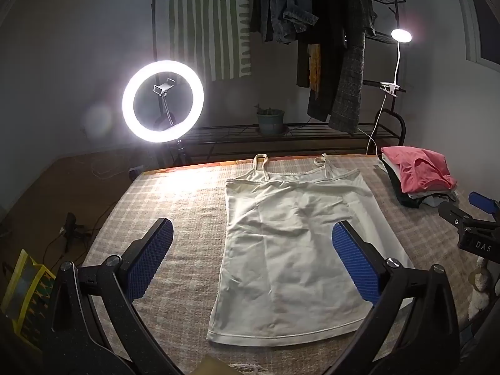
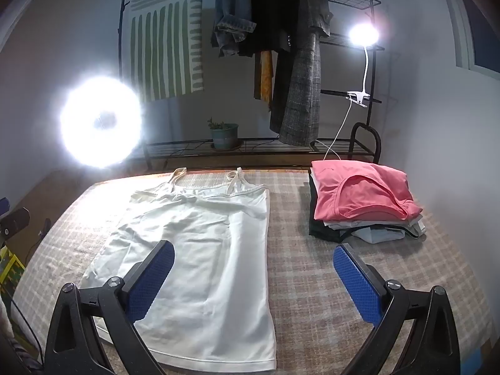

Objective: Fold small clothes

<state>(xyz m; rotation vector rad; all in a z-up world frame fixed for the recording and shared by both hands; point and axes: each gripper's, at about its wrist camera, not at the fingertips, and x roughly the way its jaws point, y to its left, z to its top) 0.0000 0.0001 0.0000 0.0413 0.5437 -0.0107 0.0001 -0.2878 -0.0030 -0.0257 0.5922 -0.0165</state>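
Observation:
A white camisole [image 1: 290,250] lies flat on the checked table cloth [image 1: 187,218], straps toward the far edge. It also shows in the right wrist view [image 2: 203,265]. My left gripper [image 1: 251,240] is open and empty above its lower half, its right finger over the cloth's right side. My right gripper [image 2: 253,259] is open and empty, its left finger over the camisole, its right finger over bare table. The right gripper also shows at the right edge of the left wrist view [image 1: 478,218].
A stack of folded clothes with a pink top [image 2: 359,197] on it sits at the far right of the table [image 1: 418,178]. A ring light [image 1: 162,109], a clip lamp [image 1: 401,36], a clothes rack with hanging garments [image 1: 328,47] and a potted plant [image 1: 270,118] stand behind.

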